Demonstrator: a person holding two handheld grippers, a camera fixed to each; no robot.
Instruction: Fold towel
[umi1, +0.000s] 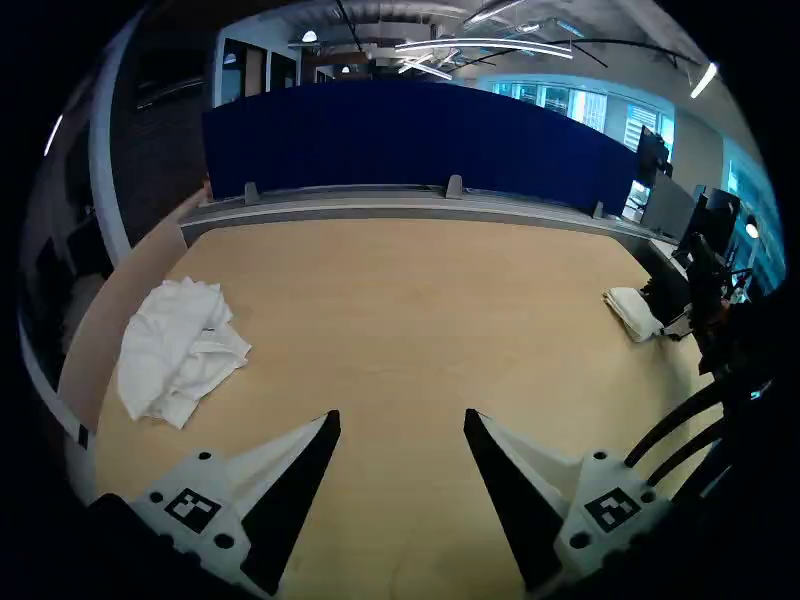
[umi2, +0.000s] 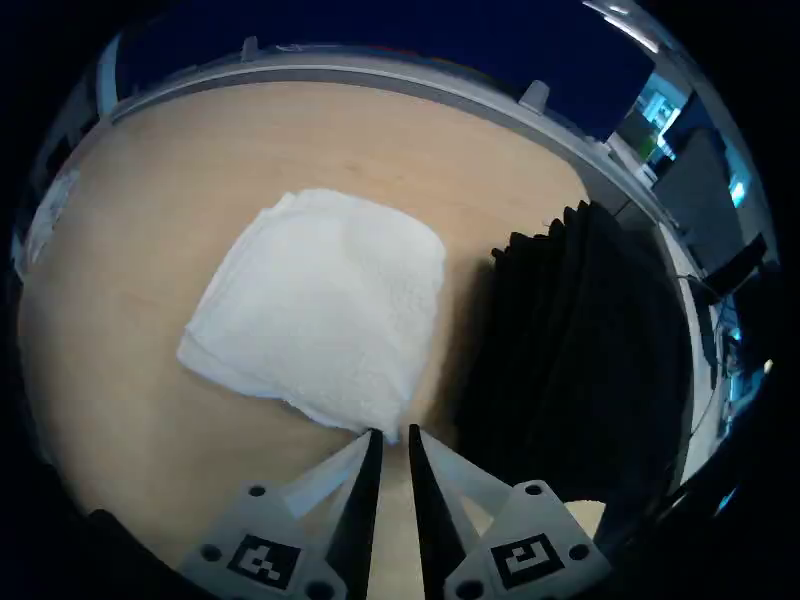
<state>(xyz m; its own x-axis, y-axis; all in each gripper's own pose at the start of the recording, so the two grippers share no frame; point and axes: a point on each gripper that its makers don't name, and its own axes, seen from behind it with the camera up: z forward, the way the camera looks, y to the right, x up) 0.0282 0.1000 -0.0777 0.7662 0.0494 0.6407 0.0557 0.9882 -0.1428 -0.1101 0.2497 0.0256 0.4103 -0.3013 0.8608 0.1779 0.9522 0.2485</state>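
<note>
While beside towel (umi2: 320, 305), right hand-held gripper (umi2: 392, 433) low.

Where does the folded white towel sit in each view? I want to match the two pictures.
Left gripper view: the folded towel lies small at the far right of the table, opposite the crumpled towel at the left.
Right gripper view: the folded towel lies large in the centre, just ahead of the right gripper.
Shared landmark: the blue divider along the table's back edge.
</note>
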